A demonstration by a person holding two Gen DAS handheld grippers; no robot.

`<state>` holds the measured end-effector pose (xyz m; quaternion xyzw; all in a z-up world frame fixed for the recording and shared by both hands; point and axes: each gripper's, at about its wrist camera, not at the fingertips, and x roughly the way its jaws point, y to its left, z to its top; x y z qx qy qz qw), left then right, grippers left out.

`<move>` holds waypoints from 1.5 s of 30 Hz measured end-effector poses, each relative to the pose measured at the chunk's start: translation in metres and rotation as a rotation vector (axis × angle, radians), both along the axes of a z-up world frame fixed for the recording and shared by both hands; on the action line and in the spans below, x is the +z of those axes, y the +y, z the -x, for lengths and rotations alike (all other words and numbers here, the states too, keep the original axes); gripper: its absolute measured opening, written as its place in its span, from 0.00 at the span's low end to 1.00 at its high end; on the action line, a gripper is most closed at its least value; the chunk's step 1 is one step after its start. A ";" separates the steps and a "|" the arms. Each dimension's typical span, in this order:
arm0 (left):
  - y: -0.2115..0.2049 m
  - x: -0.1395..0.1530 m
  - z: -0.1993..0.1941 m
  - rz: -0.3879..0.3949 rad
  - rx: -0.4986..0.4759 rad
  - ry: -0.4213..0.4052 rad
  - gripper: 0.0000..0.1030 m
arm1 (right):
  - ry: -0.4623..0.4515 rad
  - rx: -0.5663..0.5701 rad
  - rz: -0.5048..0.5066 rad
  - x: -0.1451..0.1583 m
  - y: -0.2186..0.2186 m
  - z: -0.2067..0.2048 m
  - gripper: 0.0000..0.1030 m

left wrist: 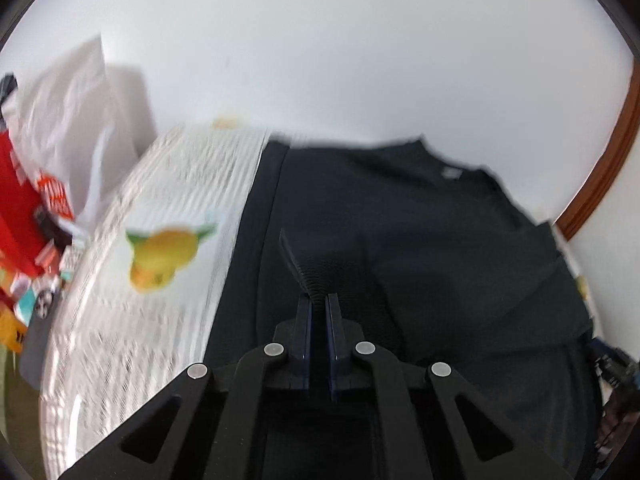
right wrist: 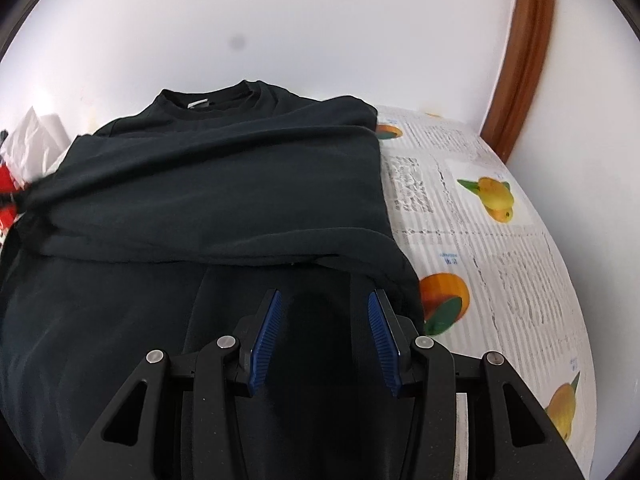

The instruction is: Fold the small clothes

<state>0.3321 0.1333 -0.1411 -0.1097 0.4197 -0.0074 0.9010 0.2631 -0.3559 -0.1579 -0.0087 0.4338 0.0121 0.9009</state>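
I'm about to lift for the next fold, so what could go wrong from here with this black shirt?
The left gripper is shut on only a thin pinch of the black shirt, which may slip out. The right gripper is open, so lifting now could drag that side unevenly. The sleeves folded across could fall open.

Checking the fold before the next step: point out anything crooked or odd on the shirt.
The black shirt has its folded-over layer lying slanted, its lower edge running diagonally rather than square. The left gripper is shut on a pinch of fabric; the right gripper is open above the shirt. Nothing looks torn or spilled.
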 end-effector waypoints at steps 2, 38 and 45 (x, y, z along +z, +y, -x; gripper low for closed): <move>0.000 -0.010 0.001 0.003 0.002 0.034 0.10 | 0.003 -0.020 -0.022 0.001 -0.005 0.003 0.50; -0.005 -0.030 0.229 -0.123 -0.090 0.082 0.60 | 0.033 -0.137 -0.097 -0.024 -0.021 0.176 0.61; -0.014 -0.027 0.232 -0.135 -0.030 0.053 0.25 | 0.016 -0.111 -0.087 -0.020 -0.002 0.172 0.10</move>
